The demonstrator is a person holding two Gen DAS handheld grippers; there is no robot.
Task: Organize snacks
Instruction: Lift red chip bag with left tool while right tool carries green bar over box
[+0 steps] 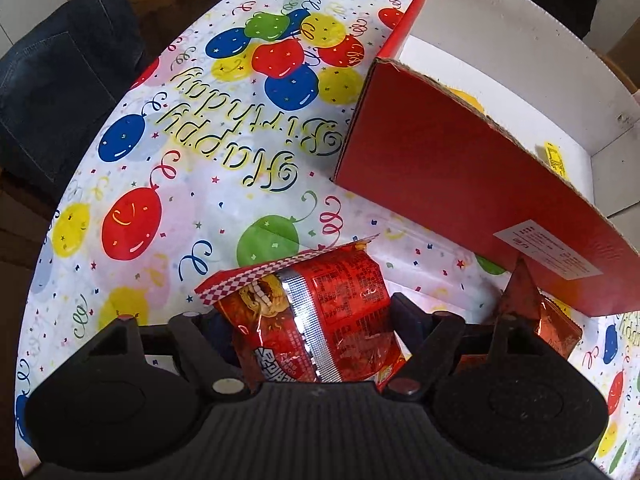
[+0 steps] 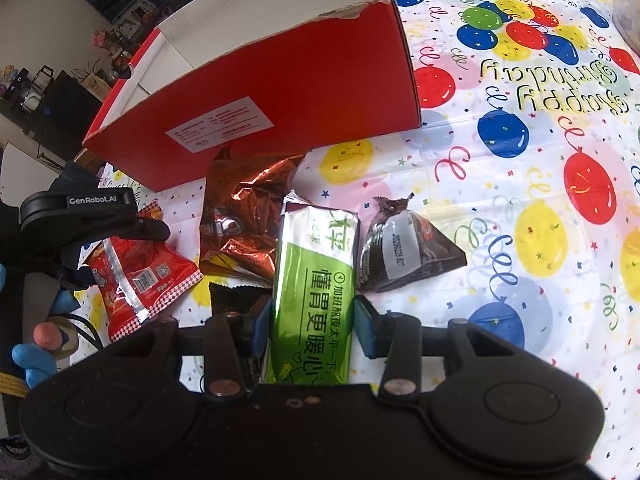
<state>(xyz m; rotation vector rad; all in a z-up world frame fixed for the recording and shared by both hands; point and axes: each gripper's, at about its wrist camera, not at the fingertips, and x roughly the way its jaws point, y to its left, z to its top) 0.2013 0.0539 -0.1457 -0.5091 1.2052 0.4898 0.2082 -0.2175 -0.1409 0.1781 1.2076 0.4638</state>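
Observation:
My left gripper [image 1: 310, 320] is shut on a red snack packet [image 1: 320, 312] and holds it over the table; the packet also shows in the right wrist view [image 2: 140, 276]. My right gripper [image 2: 312, 320] is shut on a green snack bar [image 2: 314, 292]. A red cardboard box [image 1: 460, 184] with a white inside stands open just beyond the packet, and shows in the right wrist view [image 2: 280, 80] behind the snacks. A copper foil packet [image 2: 240, 220] and a dark triangular packet [image 2: 404, 244] lie on the table beside the green bar.
The table wears a birthday balloon cloth [image 1: 200, 160]. A chair with a denim jacket [image 1: 60, 80] stands at the far left edge. A small black wrapper [image 2: 232, 294] lies under the copper packet. Shelves and clutter show behind the box.

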